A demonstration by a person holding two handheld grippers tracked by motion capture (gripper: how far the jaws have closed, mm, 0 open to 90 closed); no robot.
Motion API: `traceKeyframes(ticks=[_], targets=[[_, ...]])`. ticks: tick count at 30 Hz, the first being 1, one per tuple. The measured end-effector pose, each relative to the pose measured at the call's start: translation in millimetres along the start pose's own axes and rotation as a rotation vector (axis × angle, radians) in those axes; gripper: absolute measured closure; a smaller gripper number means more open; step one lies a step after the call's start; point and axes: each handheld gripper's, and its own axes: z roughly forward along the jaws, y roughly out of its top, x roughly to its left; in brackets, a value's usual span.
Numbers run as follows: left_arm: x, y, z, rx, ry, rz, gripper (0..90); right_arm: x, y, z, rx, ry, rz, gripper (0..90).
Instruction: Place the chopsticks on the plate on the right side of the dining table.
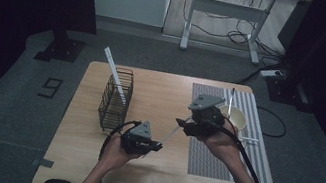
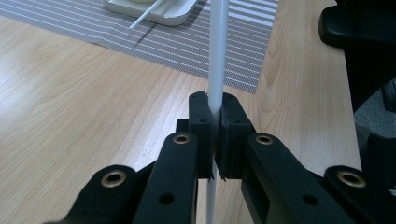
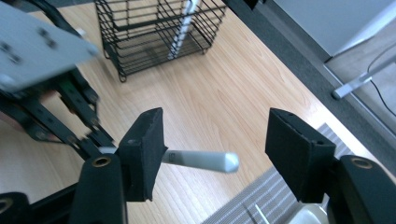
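My left gripper (image 1: 157, 146) is shut on a thin white stick (image 1: 171, 134) over the middle of the wooden table (image 1: 161, 91). In the left gripper view its pads clamp the stick (image 2: 218, 56), which runs straight ahead from the left gripper (image 2: 217, 109). My right gripper (image 1: 184, 124) hovers at the stick's far end. In the right gripper view the stick's tip (image 3: 201, 161) lies between the jaws of the right gripper (image 3: 217, 140), close to the left pad. Those jaws stand wide apart and do not press on it. The left gripper (image 3: 88, 135) shows blurred behind.
A black wire basket (image 1: 115, 98) stands at the table's left with another white stick (image 1: 114, 74) leaning out of it. A grey striped mat (image 1: 208, 155) covers the right side and carries a white bowl (image 1: 235, 117) with a thin stick. A desk frame stands beyond the table.
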Motion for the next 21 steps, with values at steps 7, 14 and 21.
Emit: traceKeyframes(ticks=[7, 14, 21], targets=[[0.5, 2.8, -7.8, -0.006, 0.005, 0.023, 86.0, -10.9, -17.0, 0.7, 0.016, -0.022, 0.034, 34.9], [0.5, 5.4, -12.8, -0.003, -0.011, 0.035, 85.9, -18.2, -36.3, 4.4, 0.015, -0.022, 0.080, 31.2], [1.4, 5.5, -15.1, -0.008, -0.026, 0.043, 85.7, -21.7, -52.6, 10.1, 0.015, -0.021, 0.113, 30.3]])
